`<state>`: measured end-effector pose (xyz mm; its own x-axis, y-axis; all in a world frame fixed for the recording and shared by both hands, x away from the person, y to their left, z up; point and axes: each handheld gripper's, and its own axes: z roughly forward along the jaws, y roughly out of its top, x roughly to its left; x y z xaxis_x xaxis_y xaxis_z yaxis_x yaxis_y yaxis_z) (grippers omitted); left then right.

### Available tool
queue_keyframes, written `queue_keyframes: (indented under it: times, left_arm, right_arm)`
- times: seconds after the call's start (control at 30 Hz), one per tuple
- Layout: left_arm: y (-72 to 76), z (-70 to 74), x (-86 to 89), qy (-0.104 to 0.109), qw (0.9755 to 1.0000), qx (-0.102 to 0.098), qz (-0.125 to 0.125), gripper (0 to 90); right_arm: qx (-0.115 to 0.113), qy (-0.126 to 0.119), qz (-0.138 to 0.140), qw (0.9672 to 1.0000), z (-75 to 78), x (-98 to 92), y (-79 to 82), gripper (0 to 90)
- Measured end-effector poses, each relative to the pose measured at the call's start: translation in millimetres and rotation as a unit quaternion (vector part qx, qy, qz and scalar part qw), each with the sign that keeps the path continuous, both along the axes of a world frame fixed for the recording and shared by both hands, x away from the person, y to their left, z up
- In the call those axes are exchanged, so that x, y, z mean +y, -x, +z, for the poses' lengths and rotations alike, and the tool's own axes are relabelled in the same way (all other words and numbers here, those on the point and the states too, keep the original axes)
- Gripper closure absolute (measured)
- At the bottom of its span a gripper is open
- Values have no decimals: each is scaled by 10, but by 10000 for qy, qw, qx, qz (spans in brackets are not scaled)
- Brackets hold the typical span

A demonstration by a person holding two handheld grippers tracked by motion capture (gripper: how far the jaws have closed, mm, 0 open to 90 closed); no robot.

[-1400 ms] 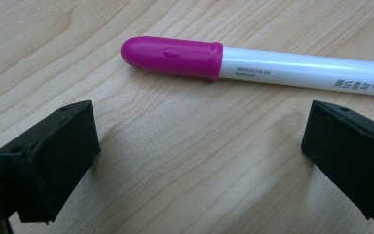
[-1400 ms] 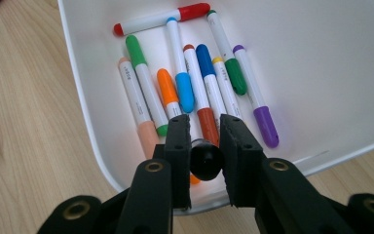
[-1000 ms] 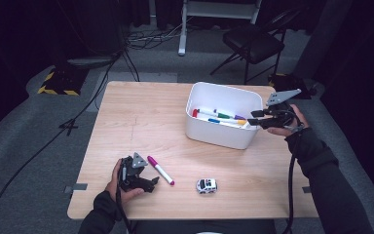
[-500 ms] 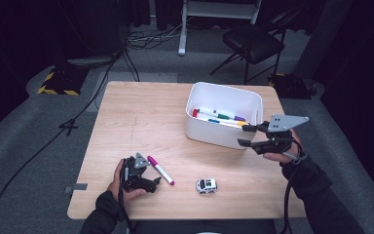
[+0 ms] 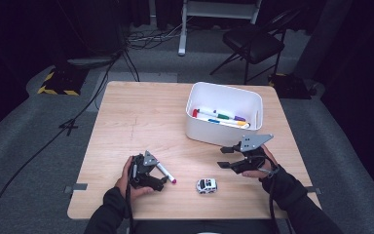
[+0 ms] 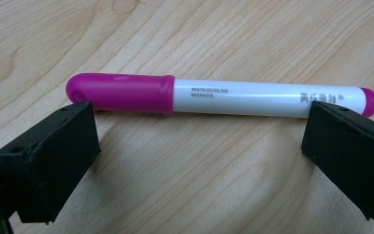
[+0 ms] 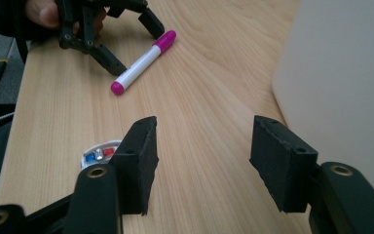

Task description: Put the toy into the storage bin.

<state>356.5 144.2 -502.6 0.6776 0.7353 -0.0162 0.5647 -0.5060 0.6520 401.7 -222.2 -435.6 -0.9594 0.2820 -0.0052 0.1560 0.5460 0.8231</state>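
Magenta watercolour marker [image 6: 224,97] lies near-left on wood table [image 5: 141,122], between wide, non-touching left gripper [image 5: 151,173] jaws. Right gripper [image 5: 231,165], empty, jaws just widened, has dropped from white bin [image 5: 224,134] toward toy police car [image 5: 207,185]; prob. next pick.

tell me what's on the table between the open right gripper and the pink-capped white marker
Bare light wood, apart from the small white toy car lying slightly nearer the person, in the high view, between right gripper and marker.

Dim room with grey carpeted floor [image 5: 39,141]. Light wooden tabletop [image 5: 141,117] at centre under brighter light. Black folding chair [image 5: 253,41] behind it, beside a white stand's legs [image 5: 182,27]. Black cables [image 5: 78,112] trailing across floor; yellow-and-black hazard-striped plate [image 5: 58,83] at left.
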Motion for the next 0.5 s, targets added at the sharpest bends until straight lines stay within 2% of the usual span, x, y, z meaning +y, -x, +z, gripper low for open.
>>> queue_keyframes:
  times: [0.07, 0.2, 0.23, 0.27, 0.33, 0.37, 0.4, 0.43, 0.5]
  left_arm:
    - [-17, -1, -45, 11, 10000, 43, -34, 6]
    - [-72, 0, -155, -9, 9999, -23, -140, 6]
    - [-75, 4, -191, -9, 9999, 49, -116, 6]
    - [-96, 1, -229, -9, 9998, -19, -182, 6]
    - [-120, 4, -307, -7, 9996, 57, -287, 6]
    - [-142, 5, -338, -32, 9993, -37, -362, 6]
    - [-149, 10, -363, -50, 9993, 38, -376, 6]
    - [-155, -1, -393, 54, 9992, 94, -396, 6]
    - [-164, 3, -395, -3, 9991, 17, -425, 6]
  right_arm:
    - [17, 56, -39, 10000, -40, -7, -11, 432]
    - [54, 129, -80, 9999, -110, -22, -65, 423]
    - [86, 120, -121, 9998, -124, -20, -74, 420]
    - [110, 133, -139, 9998, -143, -22, -94, 418]
    - [137, 161, -203, 9996, -182, -18, -123, 414]
    - [128, 185, -234, 9995, -200, -16, -139, 413]
    - [136, 187, -237, 9995, -213, -13, -156, 412]
    - [144, 173, -273, 9994, -224, -3, -168, 412]
    - [135, 141, -285, 9994, -242, 22, -199, 413]
